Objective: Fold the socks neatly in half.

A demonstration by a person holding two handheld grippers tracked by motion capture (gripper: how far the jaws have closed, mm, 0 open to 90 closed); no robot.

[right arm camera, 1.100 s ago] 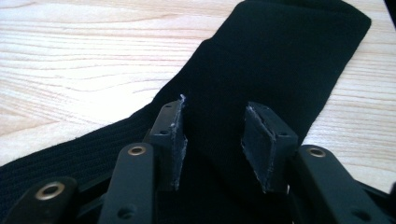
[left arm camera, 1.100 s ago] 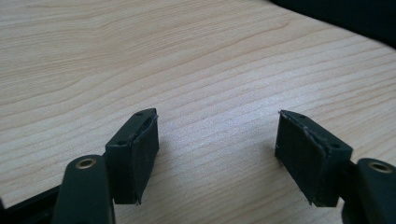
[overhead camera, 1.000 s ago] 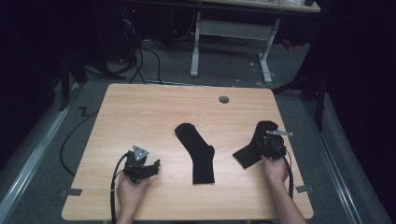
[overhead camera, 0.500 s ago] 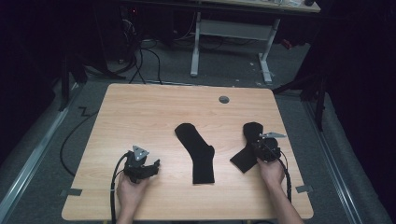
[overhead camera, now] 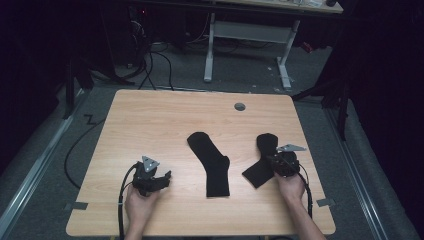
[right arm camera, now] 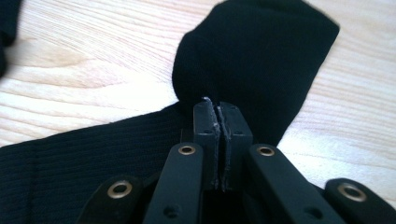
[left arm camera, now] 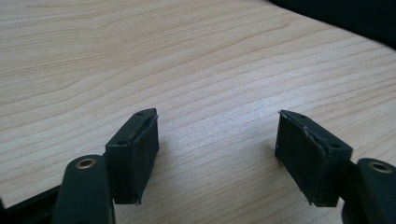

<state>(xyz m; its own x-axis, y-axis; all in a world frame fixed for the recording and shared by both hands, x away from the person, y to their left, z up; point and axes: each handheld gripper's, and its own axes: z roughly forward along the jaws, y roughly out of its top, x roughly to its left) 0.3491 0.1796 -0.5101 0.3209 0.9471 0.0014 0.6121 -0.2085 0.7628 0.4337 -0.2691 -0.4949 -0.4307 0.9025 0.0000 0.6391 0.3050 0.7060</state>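
Black sock (overhead camera: 263, 159) right of the middle sock (overhead camera: 212, 164) is now pinched by the clenched right gripper (right arm camera: 218, 109), whose jaws have just been closing, while the left gripper (left arm camera: 219, 140) rests released, so pairing is only starting.

My left gripper (overhead camera: 159, 176) is a chunky black tool with a grey three-cornered plate (overhead camera: 149, 162) screwed on top and a black cable (overhead camera: 121, 200) looping back from it past my bare forearm. Seen along its own jaws, I get two black arms, each with a brass-coloured rivet, ending in blocky pads (left arm camera: 135, 154) faced with ribbed black rubber, worn at the edges. My right gripper (right arm camera: 219, 140) is the same build: flat black linkage bars with brass rivets and small screw holes, a grey plate, a black cable. No sleeves reach my wrists.
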